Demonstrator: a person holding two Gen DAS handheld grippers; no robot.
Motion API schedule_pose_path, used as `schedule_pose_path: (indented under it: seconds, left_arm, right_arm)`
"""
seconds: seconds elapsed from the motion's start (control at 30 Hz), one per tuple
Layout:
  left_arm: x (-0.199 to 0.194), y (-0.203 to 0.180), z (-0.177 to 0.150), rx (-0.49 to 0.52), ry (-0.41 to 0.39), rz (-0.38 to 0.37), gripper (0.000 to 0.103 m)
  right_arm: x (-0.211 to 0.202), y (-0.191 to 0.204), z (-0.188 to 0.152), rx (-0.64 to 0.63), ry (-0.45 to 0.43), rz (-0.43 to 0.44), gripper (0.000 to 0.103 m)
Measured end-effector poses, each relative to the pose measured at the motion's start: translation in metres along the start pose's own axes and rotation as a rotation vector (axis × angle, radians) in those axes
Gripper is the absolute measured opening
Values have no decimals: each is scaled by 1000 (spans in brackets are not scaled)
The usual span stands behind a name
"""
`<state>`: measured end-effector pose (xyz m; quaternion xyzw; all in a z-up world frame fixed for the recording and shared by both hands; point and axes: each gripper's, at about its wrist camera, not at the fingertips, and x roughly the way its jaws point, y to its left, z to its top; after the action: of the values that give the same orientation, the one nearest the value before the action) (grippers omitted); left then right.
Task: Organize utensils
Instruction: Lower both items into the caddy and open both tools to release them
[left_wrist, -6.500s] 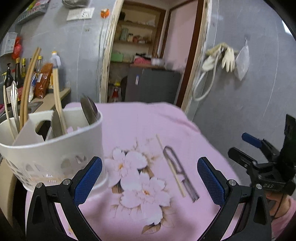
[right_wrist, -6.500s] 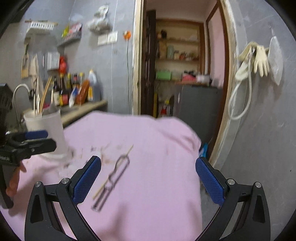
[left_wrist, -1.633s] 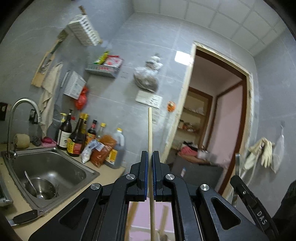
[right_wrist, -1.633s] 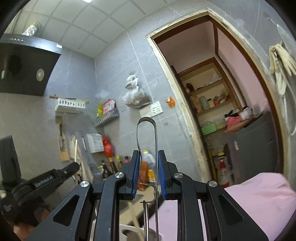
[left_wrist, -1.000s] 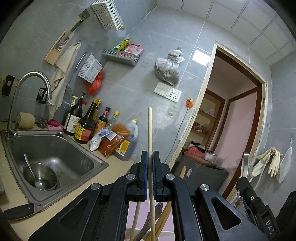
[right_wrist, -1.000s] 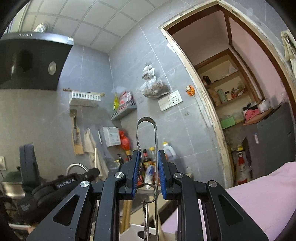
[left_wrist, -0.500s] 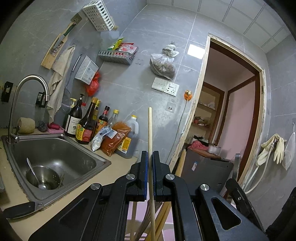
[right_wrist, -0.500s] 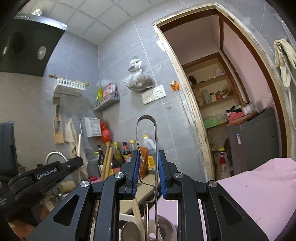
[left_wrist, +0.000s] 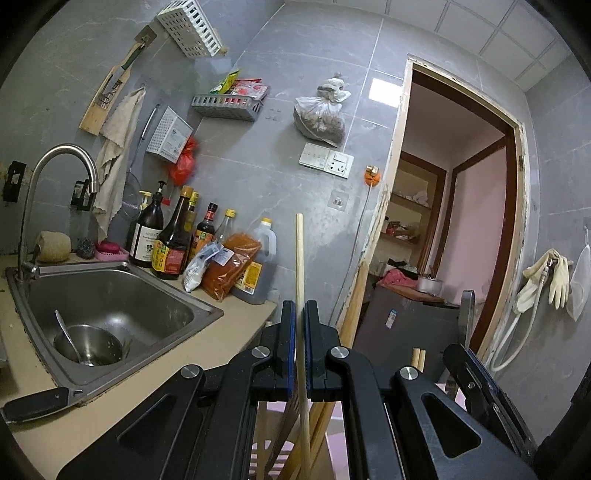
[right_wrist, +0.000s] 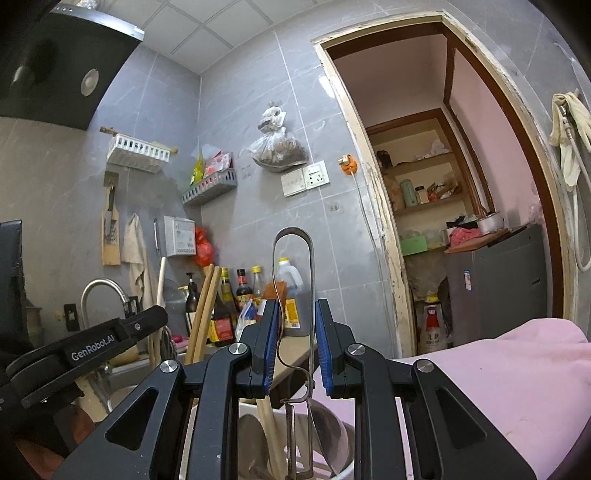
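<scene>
My left gripper (left_wrist: 299, 347) is shut on a single wooden chopstick (left_wrist: 300, 266) that stands upright, its lower end down among other wooden utensils (left_wrist: 321, 413) below the jaws. My right gripper (right_wrist: 295, 343) has its blue pads a little apart around a metal peeler (right_wrist: 293, 280) with a looped handle; the peeler stands upright with its lower end over the white utensil holder (right_wrist: 332, 439). The holder has chopsticks (right_wrist: 203, 310) and a metal spoon in it. The left gripper also shows in the right wrist view (right_wrist: 92, 350), at the left.
A steel sink (left_wrist: 110, 314) with a faucet and a bowl lies at the left. Sauce bottles (left_wrist: 173, 236) stand on the counter. A pink cloth (right_wrist: 498, 369) covers the table at the right. A doorway (left_wrist: 443, 221) with a grey cabinet is behind.
Both grippers have come lower over the holder with their utensils. The right jaws have parted somewhat around the peeler. The left grip on the chopstick is unchanged.
</scene>
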<state>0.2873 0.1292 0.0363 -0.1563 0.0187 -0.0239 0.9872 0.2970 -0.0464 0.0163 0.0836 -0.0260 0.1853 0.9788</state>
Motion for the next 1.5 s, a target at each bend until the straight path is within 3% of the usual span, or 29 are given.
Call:
schedule_pose_path:
  seconds: [0.27,0.47,1.07,1.4,1.5]
  left_arm:
    - [2,0,-6,17,21,-10,2]
    - [4,4,-5,-23,47,-27,2]
    - [1,6,-5,-41,52,-36,4]
    - [1,9,-3,-56,57,-42,5]
    - [0,9,-3,-61,52,-43,10]
  right_arm:
    - [-4,1,-2,-16,14,7,17]
    - [-4,-1,-3,-10,26,10,17]
    - [-4,-4,-4,4,36,9,18]
    - [-4,-10,-5,19,34,0,22]
    - [-6,-10,-5,16,27,1,26]
